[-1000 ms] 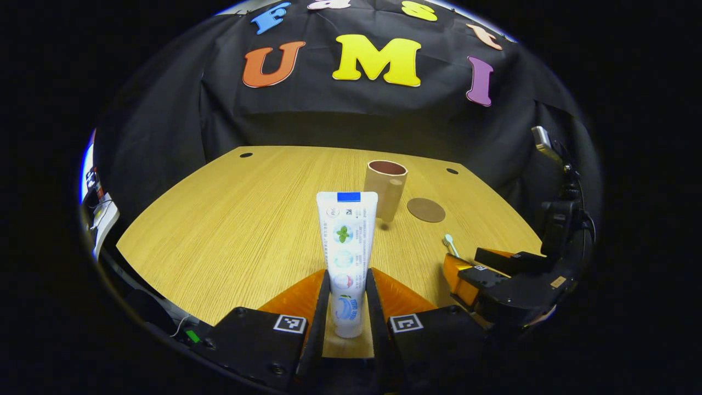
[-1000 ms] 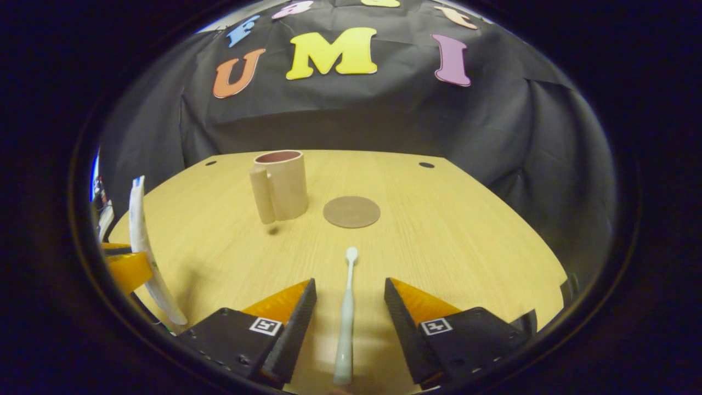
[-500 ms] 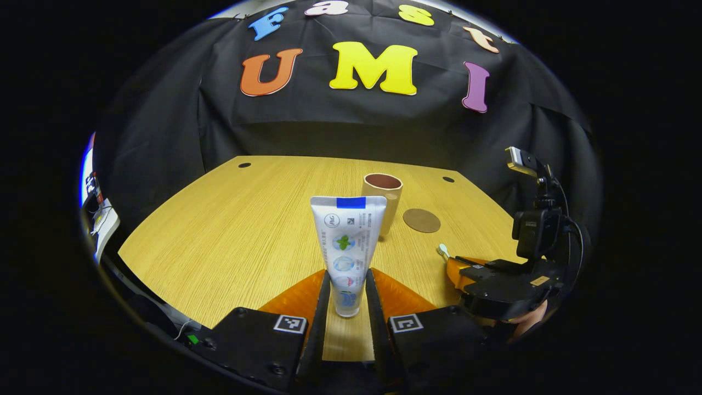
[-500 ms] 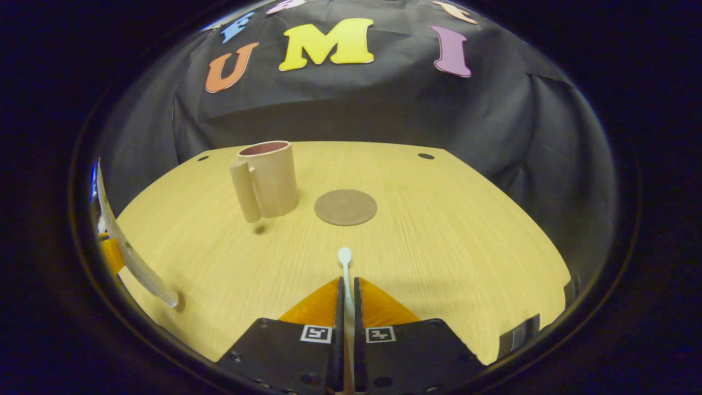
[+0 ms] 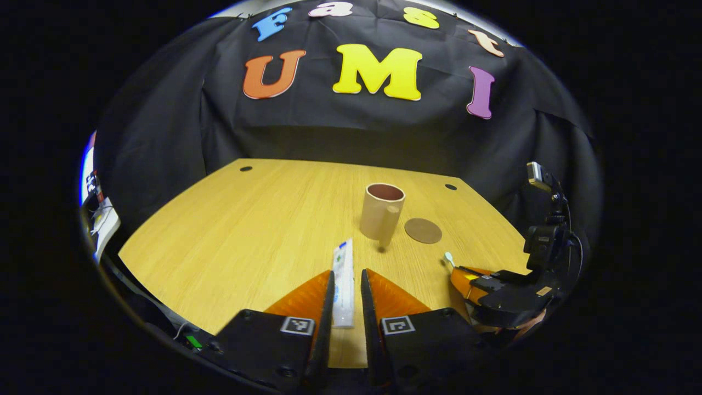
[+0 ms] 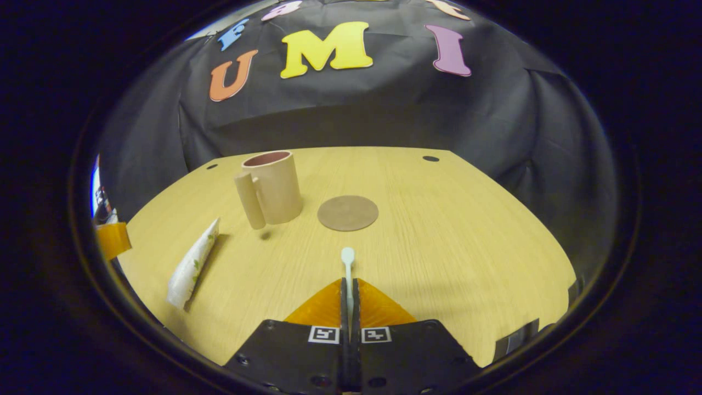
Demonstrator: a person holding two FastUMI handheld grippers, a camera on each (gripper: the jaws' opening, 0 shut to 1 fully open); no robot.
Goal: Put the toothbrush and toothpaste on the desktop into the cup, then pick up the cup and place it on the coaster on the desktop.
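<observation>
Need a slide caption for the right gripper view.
Right gripper clamps toothbrush over desktop; cup, coaster ahead.

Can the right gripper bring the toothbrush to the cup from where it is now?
Probably yes. The right gripper is shut on the toothbrush, and only bare desktop lies between it and the open, upright cup. The coaster lies flat beside the way.
</observation>
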